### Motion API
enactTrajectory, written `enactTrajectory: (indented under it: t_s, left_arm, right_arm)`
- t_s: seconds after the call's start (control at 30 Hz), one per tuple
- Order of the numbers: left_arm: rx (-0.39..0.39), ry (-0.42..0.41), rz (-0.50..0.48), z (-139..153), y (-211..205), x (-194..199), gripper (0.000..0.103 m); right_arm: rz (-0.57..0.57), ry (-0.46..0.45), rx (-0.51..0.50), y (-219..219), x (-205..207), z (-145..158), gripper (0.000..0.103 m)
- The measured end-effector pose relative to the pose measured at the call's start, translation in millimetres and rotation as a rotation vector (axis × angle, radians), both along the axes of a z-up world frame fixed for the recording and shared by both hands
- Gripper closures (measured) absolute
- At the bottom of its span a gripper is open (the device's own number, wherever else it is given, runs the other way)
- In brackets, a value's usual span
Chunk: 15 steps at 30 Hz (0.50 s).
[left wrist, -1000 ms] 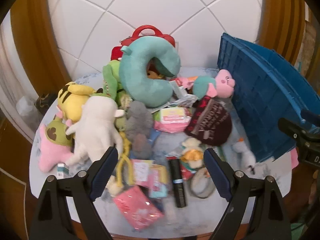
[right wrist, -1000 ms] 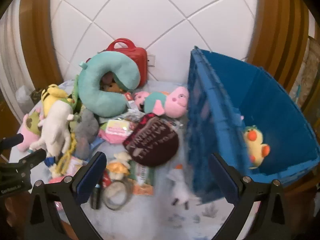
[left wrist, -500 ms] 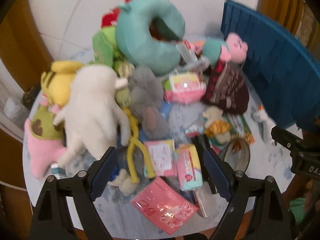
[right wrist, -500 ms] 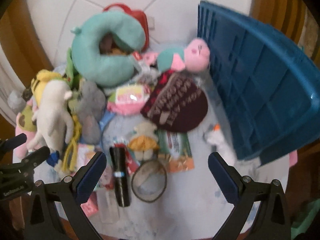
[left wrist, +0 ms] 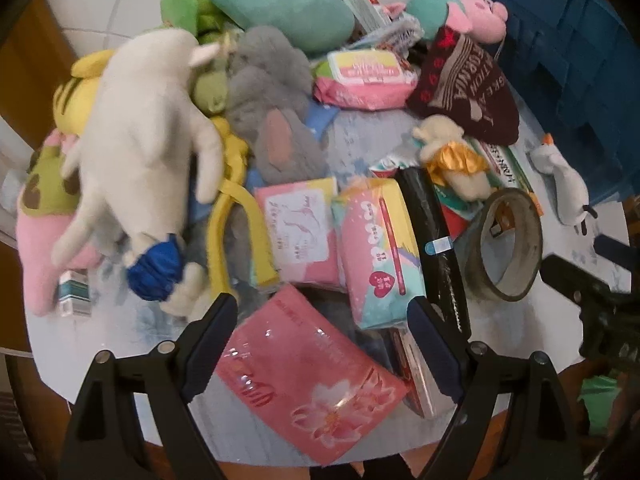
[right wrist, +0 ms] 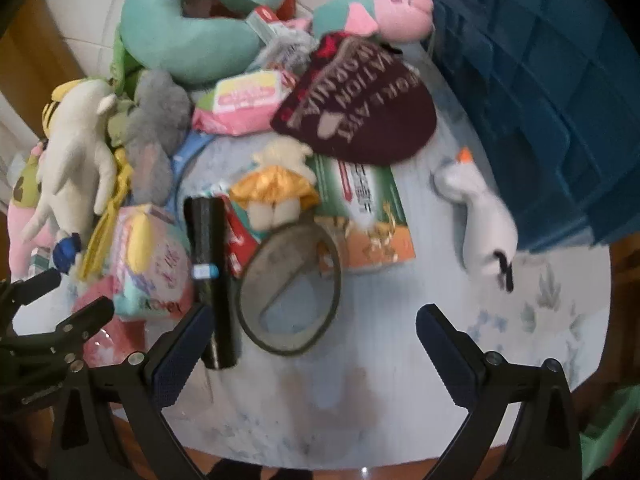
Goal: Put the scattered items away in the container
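Toys and packets lie scattered on a round table (right wrist: 360, 392). The blue crate (right wrist: 540, 60) stands at the right, also in the left wrist view (left wrist: 568, 40). My left gripper (left wrist: 322, 316) is open and empty, low over a pink flat packet (left wrist: 312, 380) and a pastel tissue pack (left wrist: 380, 248). My right gripper (right wrist: 312, 320) is open and empty, low over a tape ring (right wrist: 292, 288) and a black tube (right wrist: 212, 280). A white snowman toy (right wrist: 480, 216) lies beside the crate.
A teal neck pillow (left wrist: 280, 4), white plush (left wrist: 148, 128), grey plush (left wrist: 272, 100), maroon hat (right wrist: 360, 108), pink pig plush (right wrist: 392, 12) and a green box (right wrist: 360, 204) crowd the table. The left gripper's body (right wrist: 44, 340) shows at the lower left.
Both grippers have moved forward and down toward the table. The items now look larger and closer, and the crate's inside has left the right wrist view.
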<state>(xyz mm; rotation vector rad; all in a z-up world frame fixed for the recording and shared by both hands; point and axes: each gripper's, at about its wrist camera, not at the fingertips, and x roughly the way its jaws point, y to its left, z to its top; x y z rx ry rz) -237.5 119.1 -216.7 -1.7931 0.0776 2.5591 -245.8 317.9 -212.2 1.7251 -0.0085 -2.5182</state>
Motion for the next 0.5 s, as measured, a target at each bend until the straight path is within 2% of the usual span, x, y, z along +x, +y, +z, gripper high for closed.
enactTrajectory:
  t_s: [0.03,0.1,0.13,0.3,0.43,0.5]
  left_arm:
    - [0.006,0.004,-0.003,-3,1,-2,0.015]
    - [0.028,0.018,-0.013,-8,3,-6,0.015]
    - [0.042,0.029,-0.018,-8,3,-8,0.015]
    - [0.059,0.074,-0.067,-1,8,-14,0.015]
    - [0.054,0.056,-0.114,-6,19,-18,0.015]
    - [0.045,0.058,-0.111,-7,20,-20,0.015]
  right_arm:
    - [-0.002,-0.002,0.004,1,1,-2,0.002]
    - [-0.011,-0.004,0.024,-1,3,-11,0.017]
    - [-0.019,-0.015,0.022,-1,2,-17,0.02]
    - [-0.073,-0.041,-0.006,-5,1,-41,0.02]
    - [-0.083,-0.052,-0.012,-10,0,-52,0.019]
    - [-0.084,-0.05,-0.016,-12,-3,-56,0.012]
